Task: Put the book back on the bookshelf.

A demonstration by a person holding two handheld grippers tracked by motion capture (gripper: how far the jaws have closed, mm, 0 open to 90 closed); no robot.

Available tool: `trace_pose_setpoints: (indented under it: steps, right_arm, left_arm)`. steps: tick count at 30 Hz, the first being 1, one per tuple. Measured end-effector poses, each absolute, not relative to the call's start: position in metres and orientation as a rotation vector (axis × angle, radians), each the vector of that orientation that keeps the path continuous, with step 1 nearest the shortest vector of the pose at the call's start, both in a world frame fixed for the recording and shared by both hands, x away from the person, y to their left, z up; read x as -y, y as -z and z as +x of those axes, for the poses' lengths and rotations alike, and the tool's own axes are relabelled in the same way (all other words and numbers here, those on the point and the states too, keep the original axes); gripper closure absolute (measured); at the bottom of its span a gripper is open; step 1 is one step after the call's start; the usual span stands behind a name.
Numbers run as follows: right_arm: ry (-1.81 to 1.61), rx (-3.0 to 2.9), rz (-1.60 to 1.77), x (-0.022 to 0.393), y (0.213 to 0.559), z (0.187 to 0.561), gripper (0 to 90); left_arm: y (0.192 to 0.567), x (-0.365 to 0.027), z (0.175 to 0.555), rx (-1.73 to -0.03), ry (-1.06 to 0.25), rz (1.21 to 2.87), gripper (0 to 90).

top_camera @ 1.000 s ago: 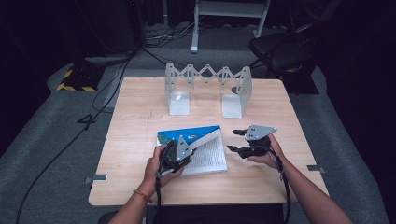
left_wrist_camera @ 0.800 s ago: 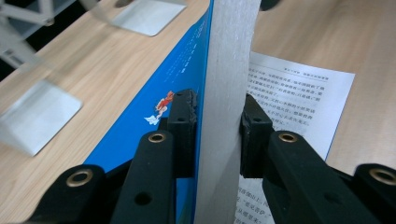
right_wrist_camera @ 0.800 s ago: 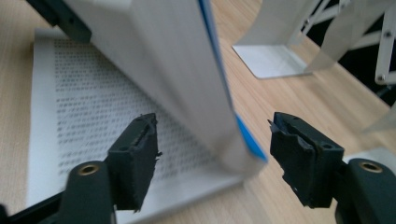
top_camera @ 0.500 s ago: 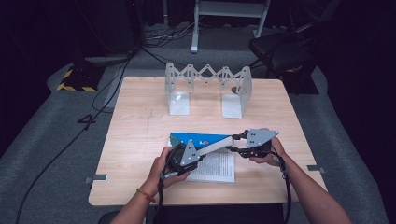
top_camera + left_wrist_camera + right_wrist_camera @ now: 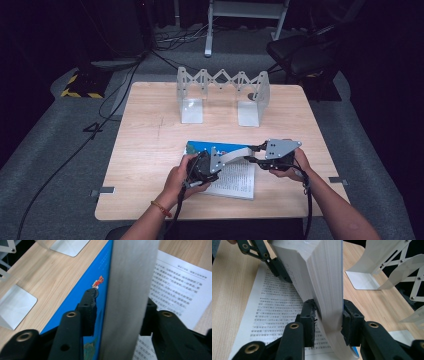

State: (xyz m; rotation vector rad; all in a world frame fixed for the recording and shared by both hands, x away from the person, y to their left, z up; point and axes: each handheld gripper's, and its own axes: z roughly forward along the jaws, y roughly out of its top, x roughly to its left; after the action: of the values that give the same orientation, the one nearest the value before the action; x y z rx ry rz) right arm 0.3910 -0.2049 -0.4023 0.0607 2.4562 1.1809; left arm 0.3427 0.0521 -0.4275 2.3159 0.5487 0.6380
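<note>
Book: thick paperback book with a blue cover (image 5: 227,167) lies open near the front edge of the light wooden tabletop (image 5: 150,135), one printed page flat, the bulk of its pages raised in a block between the two tools.
Left tool: black two-jaw left tool (image 5: 207,167) in the person's left hand (image 5: 177,177) straddles the lifted block of pages (image 5: 130,290), one jaw on the blue cover side, the other on the printed side; its jaws have just been opening a little, and I cannot tell whether the pads press on the paper.
Right tool: black right tool (image 5: 255,155) with a grey three-cornered plate on top pinches the same block of pages (image 5: 327,290) at its edge, pads tight on both sides after closing in.
Behind: folding grey metal book rack (image 5: 222,95) stands at the far side of the tabletop, well apart from the book.
</note>
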Motion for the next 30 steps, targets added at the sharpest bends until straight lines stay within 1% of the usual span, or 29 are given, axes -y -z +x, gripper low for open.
trace_pose_setpoints:
  steps: [2, 7, 9, 11, 13, 15, 18, 19, 23, 25, 30]
  right_arm:
    - [-1.192, -2.443, 0.080, 0.206, 0.402, 0.392, 63.9]
    - [-1.201, -2.446, 0.097, 0.209, 0.404, 0.392, 57.9]
    - [-1.289, -2.449, 0.170, 0.219, 0.410, 0.398, 45.8]
    - [-1.318, -2.451, 0.254, 0.230, 0.416, 0.408, 39.8]
    - [-1.330, -2.478, 0.374, 0.242, 0.429, 0.420, 39.1]
    - [-1.203, -2.487, 0.397, 0.246, 0.441, 0.427, 36.3]
    - [-1.155, -2.535, 0.501, 0.250, 0.458, 0.441, 36.0]
    - [-1.103, -2.527, 0.496, 0.249, 0.464, 0.444, 37.6]
    - [-1.113, -2.525, 0.543, 0.250, 0.472, 0.450, 39.3]
    - [-1.065, -2.537, 0.529, 0.248, 0.476, 0.453, 39.5]
    - [-1.059, -2.543, 0.594, 0.248, 0.486, 0.459, 37.6]
  left_arm:
    - [0.430, -0.054, 0.339, -0.504, -0.653, 2.291, 69.6]
    - [0.433, -0.057, 0.339, -0.481, -0.649, 2.259, 71.8]
    - [0.434, -0.058, 0.339, -0.478, -0.642, 2.254, 71.9]
    - [0.434, -0.060, 0.339, -0.478, -0.638, 2.242, 72.0]
    - [0.434, -0.063, 0.340, -0.486, -0.617, 2.226, 71.9]
    - [0.434, -0.065, 0.339, -0.487, -0.620, 2.213, 72.0]
    - [0.433, -0.069, 0.340, -0.486, -0.601, 2.193, 71.9]
    - [0.433, -0.069, 0.340, -0.486, -0.601, 2.193, 71.9]
    - [0.432, -0.075, 0.340, -0.488, -0.595, 2.175, 71.9]
    - [0.432, -0.076, 0.339, -0.486, -0.594, 2.170, 71.9]
    - [0.432, -0.080, 0.339, -0.489, -0.580, 2.148, 71.8]
